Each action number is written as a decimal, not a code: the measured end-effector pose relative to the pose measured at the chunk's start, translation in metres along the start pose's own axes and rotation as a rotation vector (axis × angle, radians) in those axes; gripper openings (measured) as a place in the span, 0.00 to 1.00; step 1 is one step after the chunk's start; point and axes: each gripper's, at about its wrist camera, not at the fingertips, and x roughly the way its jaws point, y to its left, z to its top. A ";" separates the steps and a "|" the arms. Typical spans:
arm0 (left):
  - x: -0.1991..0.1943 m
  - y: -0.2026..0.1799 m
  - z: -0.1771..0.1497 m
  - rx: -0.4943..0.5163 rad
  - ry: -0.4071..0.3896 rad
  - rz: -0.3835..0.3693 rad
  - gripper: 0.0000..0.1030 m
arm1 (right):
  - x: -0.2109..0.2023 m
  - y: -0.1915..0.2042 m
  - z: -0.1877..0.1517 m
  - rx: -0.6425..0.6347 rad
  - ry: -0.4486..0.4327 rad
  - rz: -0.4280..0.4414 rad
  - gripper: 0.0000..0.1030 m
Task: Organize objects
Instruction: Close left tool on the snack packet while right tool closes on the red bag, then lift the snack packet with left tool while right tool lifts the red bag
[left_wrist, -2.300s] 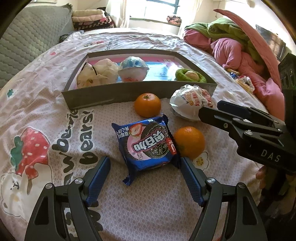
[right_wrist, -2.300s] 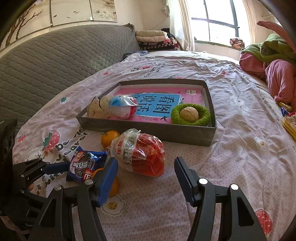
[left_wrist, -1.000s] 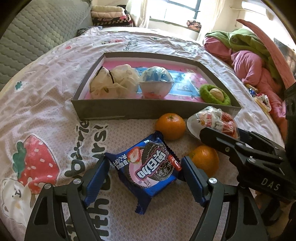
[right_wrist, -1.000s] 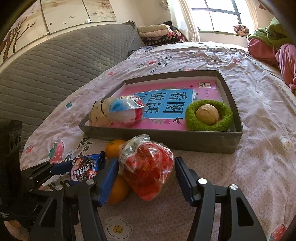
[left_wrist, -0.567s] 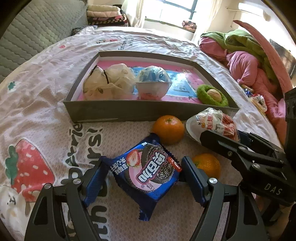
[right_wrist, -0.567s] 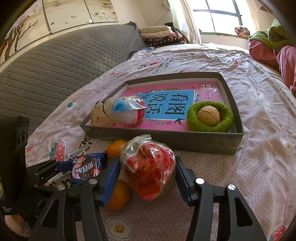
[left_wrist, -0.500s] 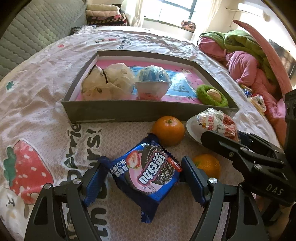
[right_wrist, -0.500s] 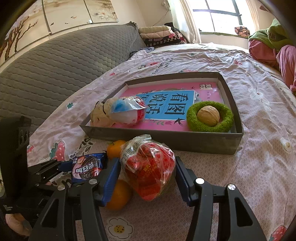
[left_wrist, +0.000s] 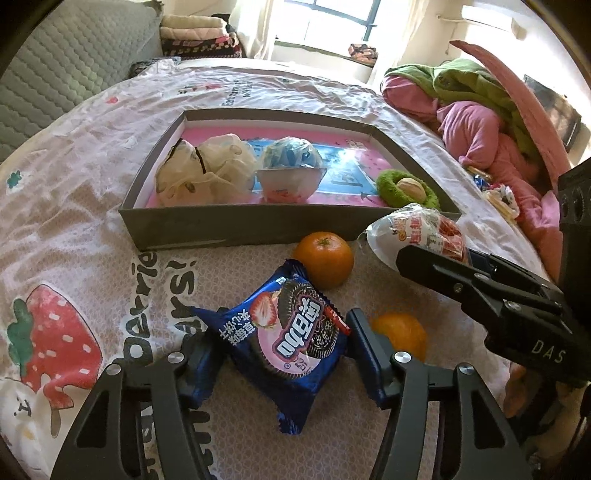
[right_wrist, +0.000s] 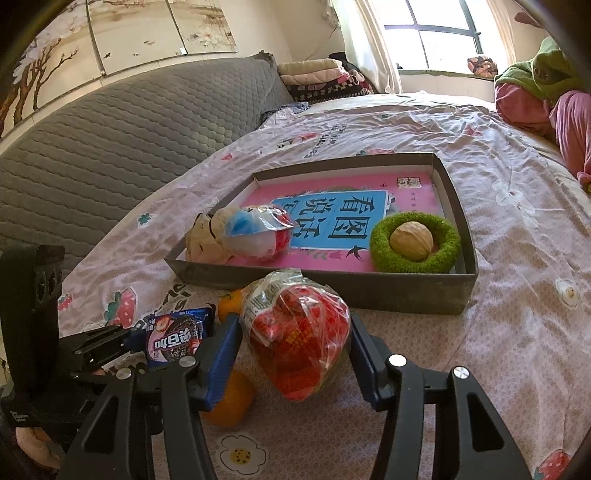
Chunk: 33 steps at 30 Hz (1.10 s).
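Note:
A blue strawberry cookie packet (left_wrist: 295, 332) lies on the bedspread between my left gripper's (left_wrist: 280, 332) blue pads. The jaws are closing and squeeze its crumpled sides. My right gripper (right_wrist: 293, 321) has its pads against both sides of a clear bag of red snacks (right_wrist: 299, 332), which rests just in front of the grey box (right_wrist: 369, 288). One orange (left_wrist: 325, 258) sits beside the packet near the box wall. Another orange (left_wrist: 400, 334) lies under the right gripper's left finger.
The grey box (left_wrist: 258, 225) holds a cream bag (left_wrist: 203, 173), a blue-and-white cup (left_wrist: 290, 170) and a green ring with a walnut (left_wrist: 406, 188) on a pink book. Pink and green bedding (left_wrist: 480, 110) is piled at the right. A grey quilted headboard (right_wrist: 110, 147) runs along the left.
My left jaws have narrowed onto the cookie packet, which is now bunched and tilted. The right gripper has come forward around the red snack bag and closed a little.

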 end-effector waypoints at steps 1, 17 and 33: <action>-0.001 0.001 0.000 -0.002 -0.003 -0.005 0.62 | -0.001 0.000 0.000 0.001 -0.002 0.001 0.55; -0.015 0.002 0.004 -0.008 -0.042 -0.013 0.61 | -0.007 -0.001 0.002 0.012 -0.030 0.013 0.55; -0.026 0.001 0.014 0.005 -0.088 -0.001 0.61 | -0.018 0.009 0.005 -0.054 -0.083 -0.032 0.55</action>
